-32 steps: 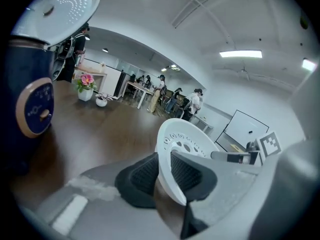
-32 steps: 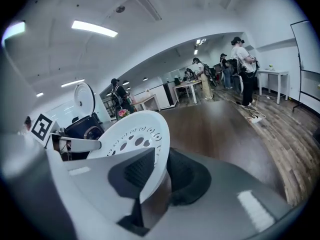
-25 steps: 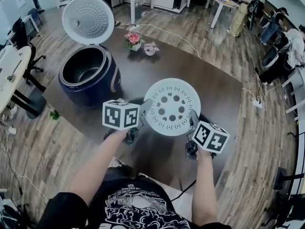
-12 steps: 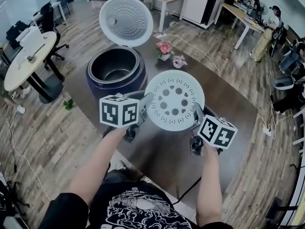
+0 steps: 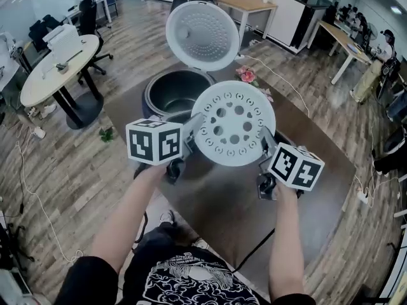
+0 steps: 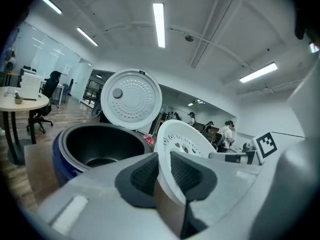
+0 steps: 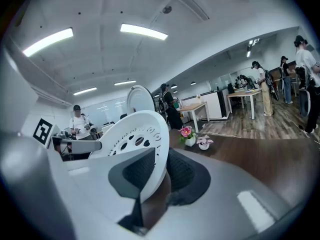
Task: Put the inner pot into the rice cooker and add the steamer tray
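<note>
Both grippers carry the white round steamer tray (image 5: 233,124), full of holes, in the air above the dark table (image 5: 318,189). My left gripper (image 5: 193,131) is shut on the tray's left rim (image 6: 163,176). On its right rim (image 7: 157,171) my right gripper (image 5: 262,140) is shut. Just beyond the tray stands the dark blue rice cooker (image 5: 166,97), its white lid (image 5: 203,35) raised. The black inner pot (image 6: 102,146) sits inside it. The tray's far edge overlaps the cooker's near right rim in the head view.
Two small flower pots (image 5: 246,75) stand on the table behind the tray, to the right of the cooker. A round white table (image 5: 57,68) with office chairs is at the left. People stand at desks at the far right (image 7: 265,81).
Both grippers have carried the tray up and away from me toward the cooker. The tray now reaches the cooker's rim in the head view; it was well short of it before.
</note>
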The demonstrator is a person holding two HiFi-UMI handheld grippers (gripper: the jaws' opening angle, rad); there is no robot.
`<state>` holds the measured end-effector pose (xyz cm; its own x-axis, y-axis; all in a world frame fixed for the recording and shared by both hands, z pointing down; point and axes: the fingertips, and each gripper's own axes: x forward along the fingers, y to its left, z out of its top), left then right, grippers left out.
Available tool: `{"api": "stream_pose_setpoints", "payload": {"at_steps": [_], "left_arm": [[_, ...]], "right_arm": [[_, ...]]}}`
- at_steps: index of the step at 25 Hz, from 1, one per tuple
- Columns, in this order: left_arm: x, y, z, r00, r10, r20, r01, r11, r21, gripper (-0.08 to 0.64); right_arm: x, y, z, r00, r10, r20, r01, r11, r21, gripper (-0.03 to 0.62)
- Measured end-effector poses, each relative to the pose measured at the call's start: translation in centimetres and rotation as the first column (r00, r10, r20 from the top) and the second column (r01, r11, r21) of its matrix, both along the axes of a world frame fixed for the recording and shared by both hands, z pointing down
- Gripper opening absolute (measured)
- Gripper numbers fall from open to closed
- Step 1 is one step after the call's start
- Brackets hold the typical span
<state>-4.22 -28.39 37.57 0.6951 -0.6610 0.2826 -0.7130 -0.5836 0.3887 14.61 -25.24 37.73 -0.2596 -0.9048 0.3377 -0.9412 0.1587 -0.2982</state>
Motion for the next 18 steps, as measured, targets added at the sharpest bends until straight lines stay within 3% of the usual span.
{"api": "stream_pose_setpoints", "payload": {"at_steps": [4, 12, 18], "left_arm": [[-0.7, -0.2, -0.3, 0.999, -0.032, 0.007, 0.032, 0.999, 0.028, 0.084], [2.0, 1.6, -2.6, 0.997, -0.079, 0.007, 0.078, 0.995, 0.069, 0.081], [-0.4, 0.9, -2.1, 0.996, -0.094, -0.001, 0.094, 0.993, 0.077, 0.081]], "right_arm": [[-0.6, -0.8, 0.0, 0.999, -0.038, 0.013, 0.038, 0.999, 0.024, 0.072], [2.2, 0.3, -1.6, 0.994, -0.093, 0.056, 0.090, 0.995, 0.051, 0.075], [-0.4, -0.6, -0.9, 0.993, -0.108, 0.053, 0.106, 0.993, 0.045, 0.077]]}}
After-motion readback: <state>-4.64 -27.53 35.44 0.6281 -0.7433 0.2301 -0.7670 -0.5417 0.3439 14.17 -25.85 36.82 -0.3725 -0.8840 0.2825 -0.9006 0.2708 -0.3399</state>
